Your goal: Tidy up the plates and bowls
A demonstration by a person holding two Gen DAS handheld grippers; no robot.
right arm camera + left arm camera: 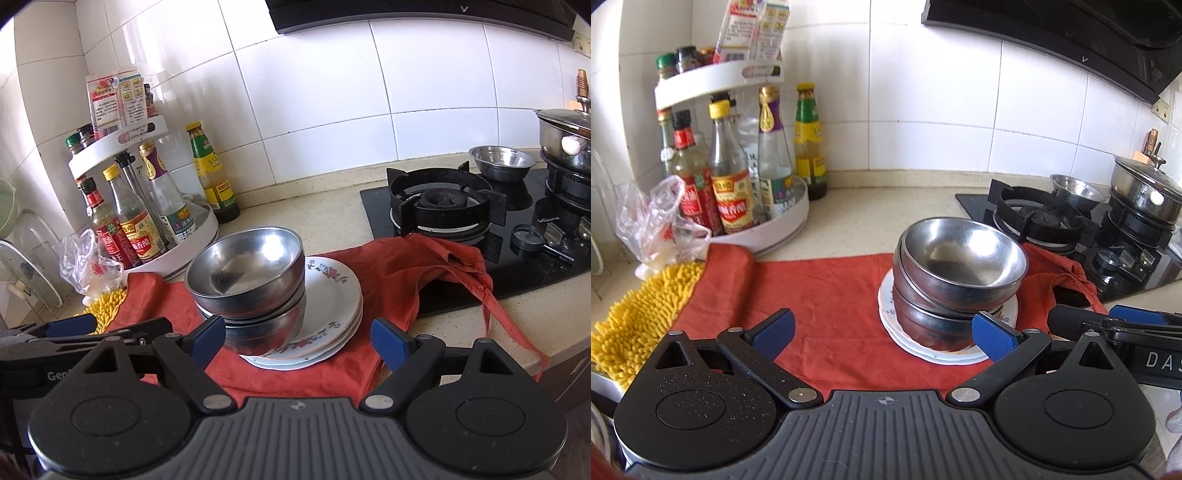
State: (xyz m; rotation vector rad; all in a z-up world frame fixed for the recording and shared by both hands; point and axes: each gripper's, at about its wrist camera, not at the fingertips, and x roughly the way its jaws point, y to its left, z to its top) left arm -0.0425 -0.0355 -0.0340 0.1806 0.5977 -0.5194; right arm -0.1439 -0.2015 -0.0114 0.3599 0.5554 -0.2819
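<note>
Steel bowls (960, 273), nested in a leaning stack, sat on a short stack of white floral plates (332, 295), off-centre toward the plates' left edge as the right wrist view had it. Plates rested on a red cloth (827, 295) spread over the speckled counter (886, 206). Top bowl was tilted and looked empty.

Left gripper (884, 334) hovered over the cloth with jaws spread wide, nothing between them; its right pad (991, 336) overlapped the plate rim in view, contact unclear. Right gripper (299, 339) was also wide, jaws either side of the plate stack's near edge, gripping nothing.

Condiment rack (147, 206) with bottles stood behind-left, yellow chenille mat (639, 325) at the cloth's left end. Gas hob (461, 214) sat to the right, with a small steel bowl (502, 162) and a lidded pot (1145, 188) on it.
</note>
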